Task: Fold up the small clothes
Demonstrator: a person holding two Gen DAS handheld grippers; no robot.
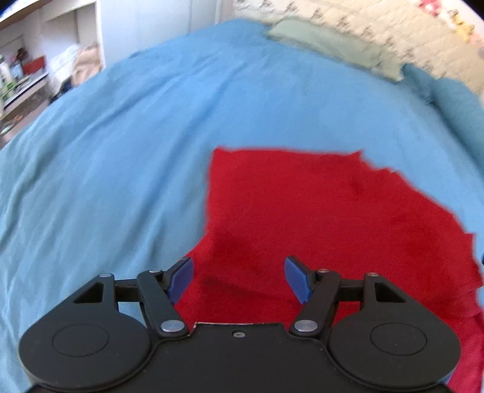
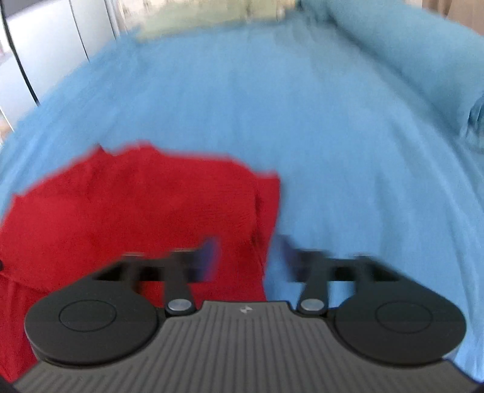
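Left gripper (image 1: 239, 279) and right gripper (image 2: 245, 260) above red cloth (image 1: 317, 217) on a bed (image 1: 121, 151).
Both jaws gape, gripping nothing; the cloth lies flat on the blue cover.

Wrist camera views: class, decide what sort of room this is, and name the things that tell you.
Most likely a bedroom. A red garment lies on a bed with a blue cover; a green pillow sits at its far end, and cluttered white shelves stand beside it.

place: home bedroom
landmark: bed (image 1: 151, 127), blue sheet
beyond bed: green pillow (image 1: 329, 42), patterned wall (image 1: 378, 21)
left of bed: cluttered white shelves (image 1: 45, 60)
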